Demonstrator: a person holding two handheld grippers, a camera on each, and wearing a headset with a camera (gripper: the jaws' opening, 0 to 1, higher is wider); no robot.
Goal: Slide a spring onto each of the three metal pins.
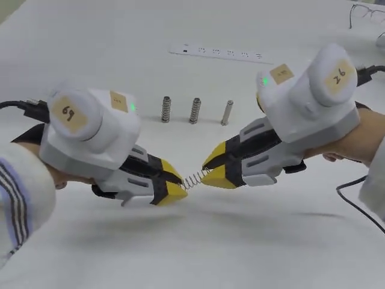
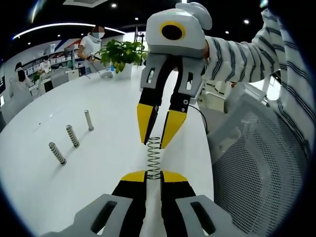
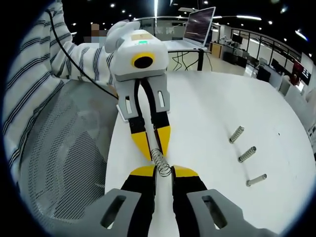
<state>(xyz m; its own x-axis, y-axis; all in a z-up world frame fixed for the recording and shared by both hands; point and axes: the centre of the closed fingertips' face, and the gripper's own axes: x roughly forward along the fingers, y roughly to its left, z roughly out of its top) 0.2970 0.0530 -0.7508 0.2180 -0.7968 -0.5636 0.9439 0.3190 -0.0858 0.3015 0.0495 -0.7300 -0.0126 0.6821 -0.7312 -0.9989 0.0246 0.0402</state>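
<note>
In the head view the two grippers meet tip to tip low over the white table (image 1: 198,253), with the spring (image 1: 192,179) stretched between them. The left gripper (image 1: 176,186) pinches one end and the right gripper (image 1: 207,173) has the other. Well beyond them stand the three pins. Two already wear springs (image 1: 166,109) (image 1: 195,110), and the bare pin (image 1: 227,112) is at the right end of the row, with a power strip (image 1: 222,53) farther back.

In the left gripper view the left gripper (image 2: 154,175) has its jaws drawn narrow on the near end of the spring (image 2: 154,155). The right gripper (image 2: 154,142) comes in from above, its yellow tips set either side of the far end. The bare pin (image 2: 89,120) is well off to the side.

In the right gripper view the right gripper (image 3: 163,172) holds a coil of the spring (image 3: 160,160) in a narrow gap, and the left gripper (image 3: 155,148) is closed to a point on the other end. The bare pin (image 3: 256,179) lies well apart.

The step in hand looks like a hand-to-hand regrip of the third and last spring. One gripper must let go so the other can hold the spring near one end, leaving its bore open. That gripper then has to carry it to the bare pin, line the axis up over the pin's top and slide it down — a skewed grip would likely make the coil catch on the tip.
</note>
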